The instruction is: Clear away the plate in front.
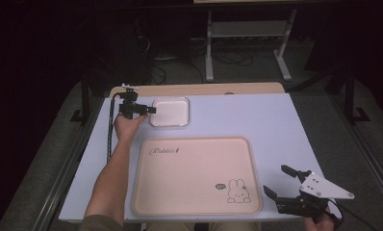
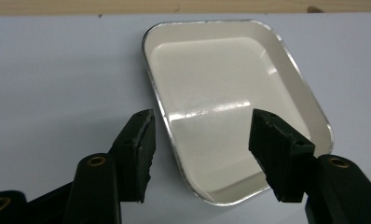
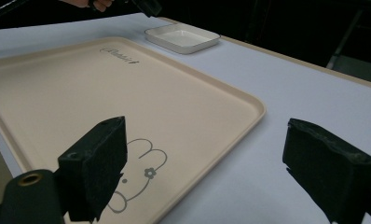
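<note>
Nearest, the right gripper (image 1: 280, 181) hangs with jaws spread wide and empty just off the near right corner of the beige tray (image 1: 189, 202). Beyond the tray's far left corner lies the white dish (image 1: 169, 111). The left gripper (image 2: 200, 135), gaping and empty, straddles the dish's near left rim.

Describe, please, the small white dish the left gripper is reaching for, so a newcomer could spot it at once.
On the pale blue tabletop, look beyond the large beige rabbit-print tray toward the far left. There sits the small white square dish, with the open left gripper at its left rim. Unlike the tray, it is small, deep-walled, glossy, unprinted and silver-rimmed.
</note>
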Action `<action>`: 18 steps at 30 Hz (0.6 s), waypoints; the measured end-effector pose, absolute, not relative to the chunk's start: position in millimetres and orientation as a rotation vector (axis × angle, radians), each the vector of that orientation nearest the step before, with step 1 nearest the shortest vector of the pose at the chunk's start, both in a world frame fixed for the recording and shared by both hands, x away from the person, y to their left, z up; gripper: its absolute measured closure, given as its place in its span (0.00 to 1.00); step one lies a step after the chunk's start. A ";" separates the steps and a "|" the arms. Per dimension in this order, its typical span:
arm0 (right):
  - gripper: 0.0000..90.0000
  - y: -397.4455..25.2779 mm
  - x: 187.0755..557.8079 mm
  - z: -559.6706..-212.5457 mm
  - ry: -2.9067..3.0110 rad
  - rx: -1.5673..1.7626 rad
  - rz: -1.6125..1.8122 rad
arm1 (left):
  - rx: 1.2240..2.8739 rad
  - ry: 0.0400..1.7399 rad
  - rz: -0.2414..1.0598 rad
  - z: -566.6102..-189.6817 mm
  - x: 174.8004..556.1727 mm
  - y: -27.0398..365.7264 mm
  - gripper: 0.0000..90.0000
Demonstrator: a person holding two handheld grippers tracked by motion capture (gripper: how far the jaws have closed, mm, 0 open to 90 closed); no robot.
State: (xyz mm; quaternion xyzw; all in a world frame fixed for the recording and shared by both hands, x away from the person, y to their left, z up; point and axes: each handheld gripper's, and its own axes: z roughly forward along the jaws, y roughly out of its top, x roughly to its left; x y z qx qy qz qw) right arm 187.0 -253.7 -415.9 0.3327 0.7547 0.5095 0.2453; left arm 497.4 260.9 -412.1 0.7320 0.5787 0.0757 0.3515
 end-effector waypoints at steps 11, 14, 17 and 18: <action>0.14 -255.1 186.5 -416.1 2.057 0.910 1.395 | 1.906 1.580 0.216 -434.4 501.6 258.4 0.59; 0.14 -255.5 186.1 -415.9 2.054 0.910 1.396 | 1.907 1.595 0.216 -437.0 502.4 255.0 0.66; 0.14 -255.7 185.7 -415.5 2.049 0.906 1.395 | 1.930 1.603 0.245 -438.1 502.8 249.5 0.75; 0.14 -255.7 185.7 -415.5 2.049 0.906 1.395 | 1.930 1.603 0.245 -438.1 502.8 249.5 0.76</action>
